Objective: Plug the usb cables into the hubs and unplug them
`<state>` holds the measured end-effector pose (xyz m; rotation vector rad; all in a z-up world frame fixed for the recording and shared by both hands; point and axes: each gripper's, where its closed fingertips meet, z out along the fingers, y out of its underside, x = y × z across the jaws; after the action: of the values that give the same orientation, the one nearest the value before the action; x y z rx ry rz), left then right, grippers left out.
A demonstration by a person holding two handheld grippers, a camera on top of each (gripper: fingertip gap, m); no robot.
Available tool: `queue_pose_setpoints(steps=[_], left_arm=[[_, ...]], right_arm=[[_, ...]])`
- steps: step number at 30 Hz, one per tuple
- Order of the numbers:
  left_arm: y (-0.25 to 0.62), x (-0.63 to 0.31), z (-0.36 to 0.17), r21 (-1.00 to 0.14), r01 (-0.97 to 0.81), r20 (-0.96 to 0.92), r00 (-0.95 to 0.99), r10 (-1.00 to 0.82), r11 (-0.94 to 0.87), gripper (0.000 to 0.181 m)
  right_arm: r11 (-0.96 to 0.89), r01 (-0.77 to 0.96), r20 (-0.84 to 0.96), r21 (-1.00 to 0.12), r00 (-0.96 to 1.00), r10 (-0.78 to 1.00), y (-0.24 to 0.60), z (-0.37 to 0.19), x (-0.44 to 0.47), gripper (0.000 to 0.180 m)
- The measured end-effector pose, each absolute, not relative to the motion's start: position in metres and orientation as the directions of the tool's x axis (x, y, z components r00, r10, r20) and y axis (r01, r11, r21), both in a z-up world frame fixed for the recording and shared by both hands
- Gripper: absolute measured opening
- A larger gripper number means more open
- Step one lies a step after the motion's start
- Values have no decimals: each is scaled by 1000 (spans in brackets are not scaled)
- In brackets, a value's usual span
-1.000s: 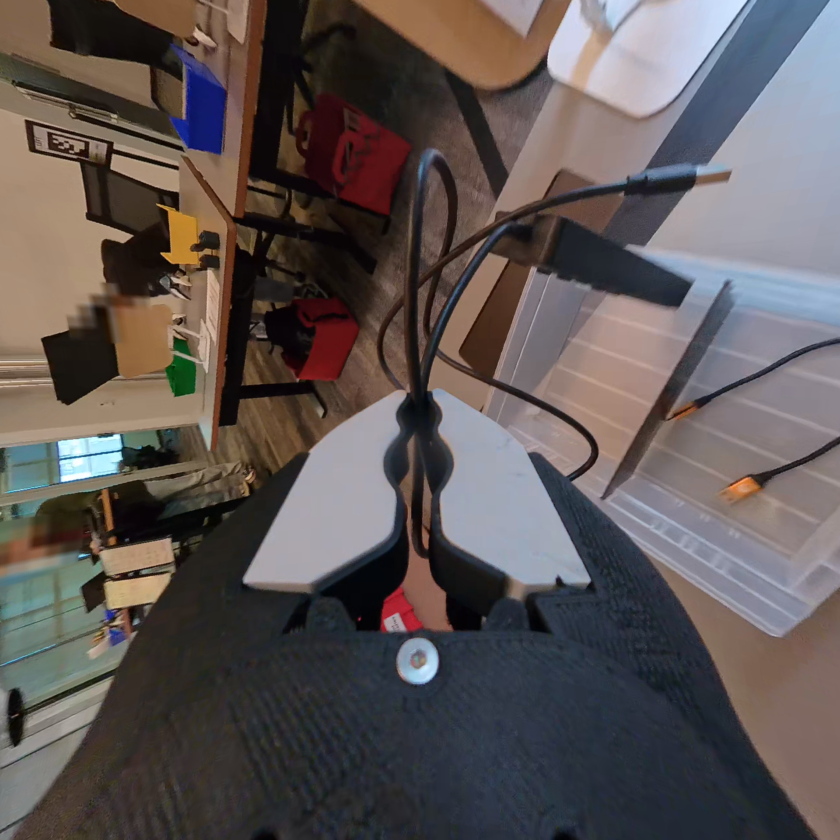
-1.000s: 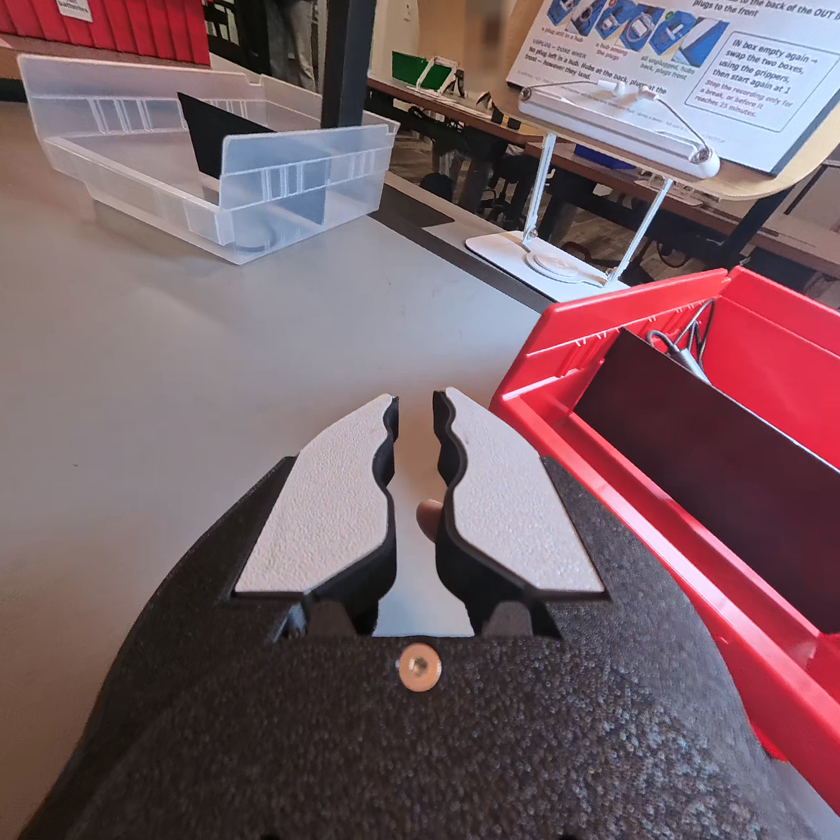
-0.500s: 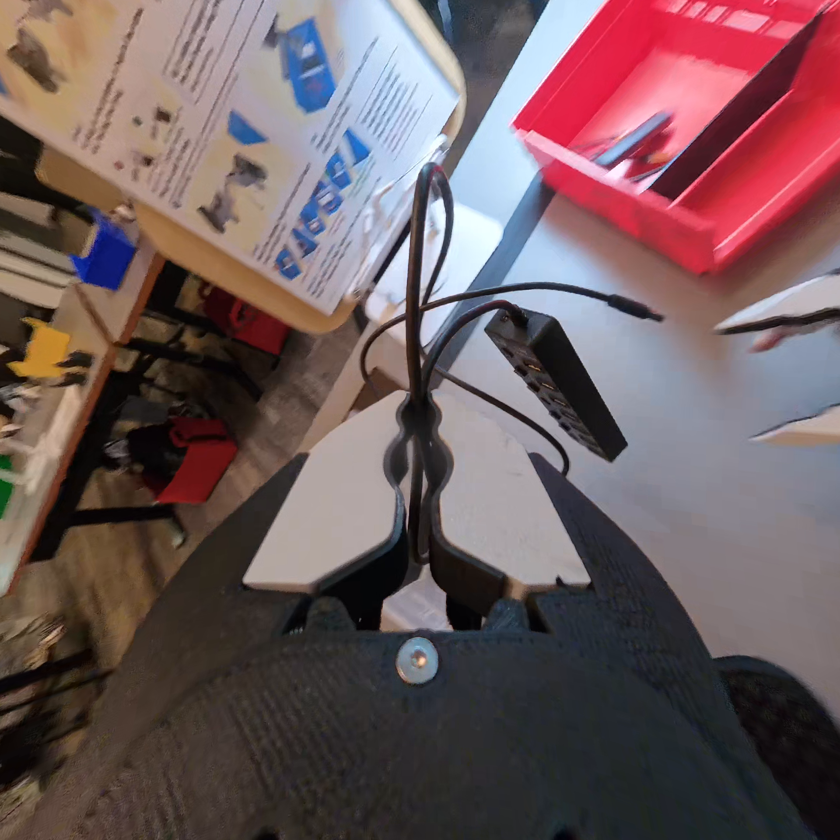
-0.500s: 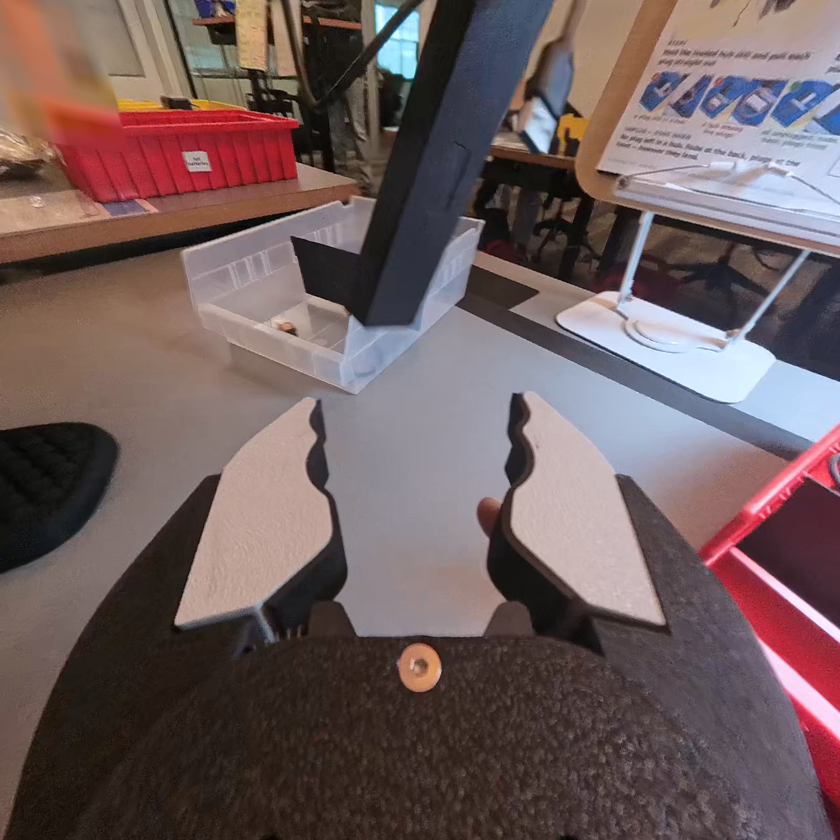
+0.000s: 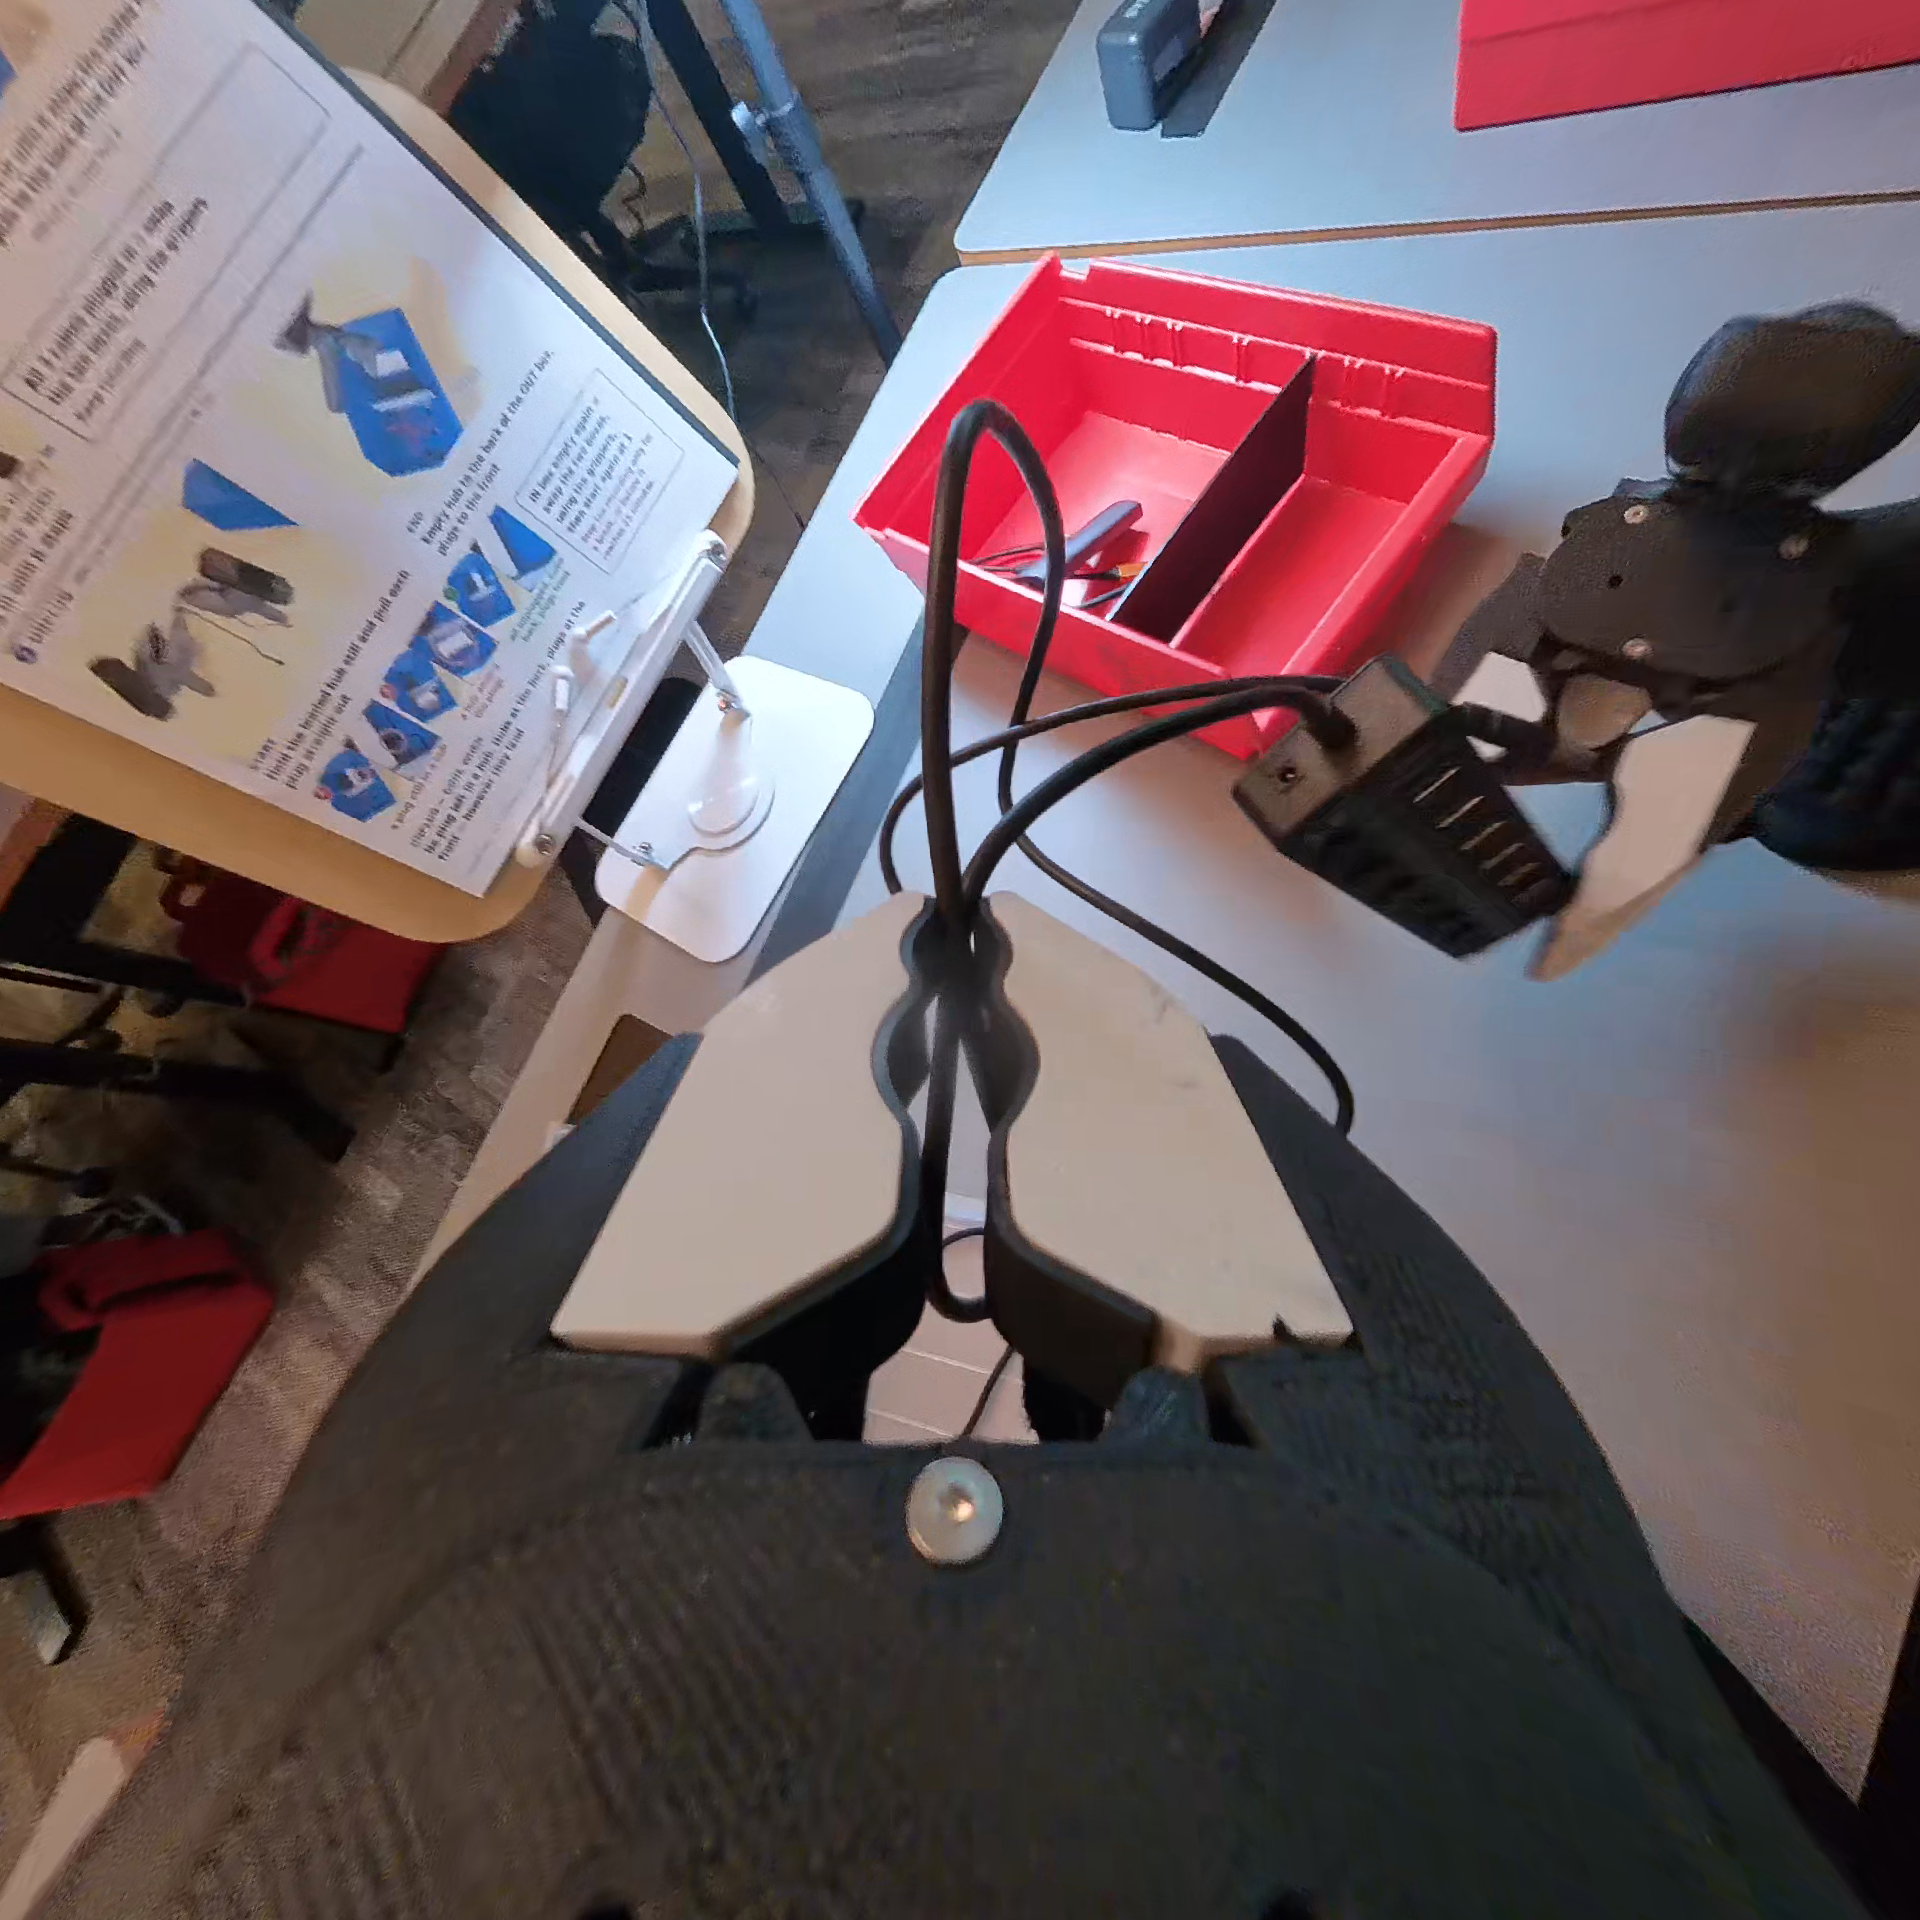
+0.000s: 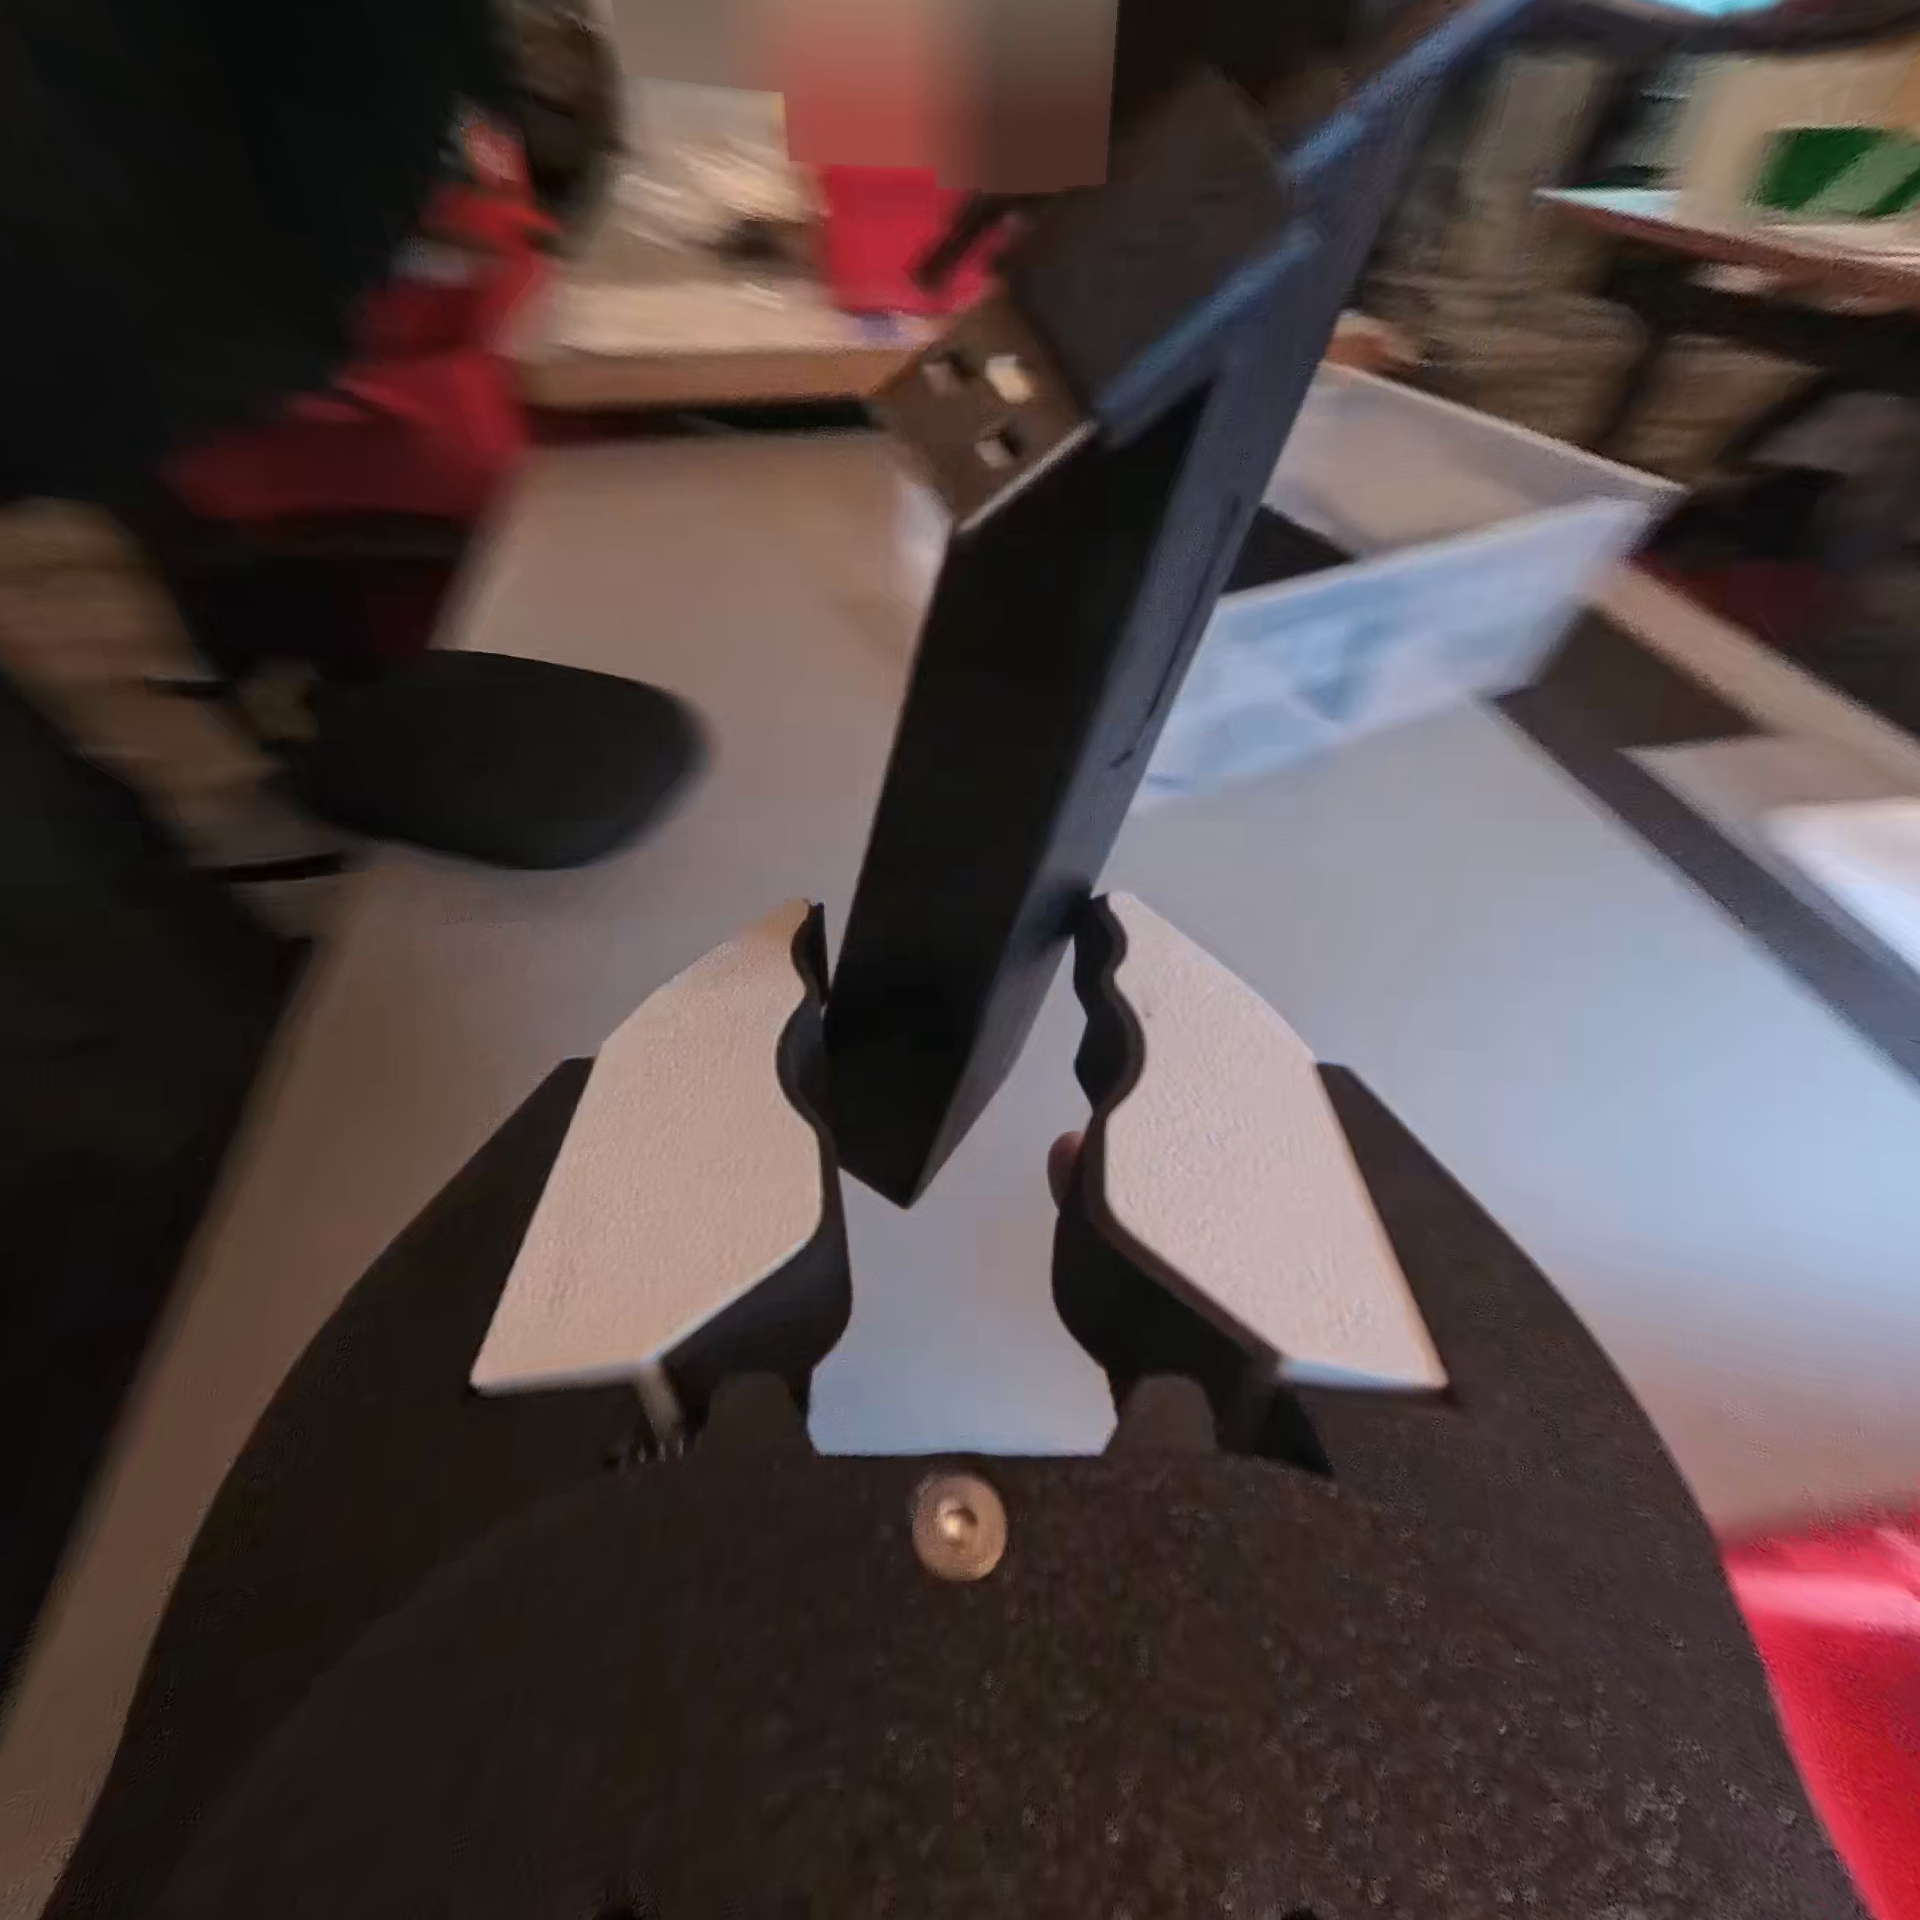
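My left gripper (image 5: 954,935) is shut on a bunch of thin black USB cables (image 5: 940,644) that loop up out of its jaws. Two of them run right to a black USB hub (image 5: 1403,821), which hangs in the air above the grey table. My right gripper (image 5: 1538,821) reaches in from the right with a finger on each side of the hub. In the blurred right wrist view, the hub's (image 6: 1039,727) lower end sits between both fingertips of the right gripper (image 6: 951,914).
A red bin (image 5: 1174,665) with a black divider holds more cables and stands at the far table edge. An instruction board (image 5: 312,468) on a white stand (image 5: 727,810) is to the left. A clear bin (image 6: 1392,634) lies behind the hub. The tips of one gripper are about 20 centimeters away from the tips of the other.
My right gripper has moved up to the hanging hub and narrowed its jaws from wide open onto the hub's end. The left gripper has kept hold of the cables.
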<state>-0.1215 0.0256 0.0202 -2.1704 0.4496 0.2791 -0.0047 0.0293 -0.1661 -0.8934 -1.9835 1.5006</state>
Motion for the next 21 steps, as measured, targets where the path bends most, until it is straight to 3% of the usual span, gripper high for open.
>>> queue_pose_setpoints(steps=[4, 8, 16, 21], left_arm=[[25, -130, -13, -728, -385, -295, 923, -247, -567, 6], [23, -123, -62, -752, -289, -88, 935, -345, -592, 7], [11, -77, -126, -853, -183, 157, 803, -575, -488, 7], [-1, -56, -152, -851, -133, 263, 731, -629, -509, 6]], right_arm=[[103, 207, -142, -973, -886, 441, -22, -156, 42, 44], [114, 191, -149, -975, -941, 304, -48, -155, 63, 43], [186, 183, -116, -965, -940, 320, -44, -163, 65, 43], [249, 251, -150, -936, -920, 362, -28, -175, 63, 42]])
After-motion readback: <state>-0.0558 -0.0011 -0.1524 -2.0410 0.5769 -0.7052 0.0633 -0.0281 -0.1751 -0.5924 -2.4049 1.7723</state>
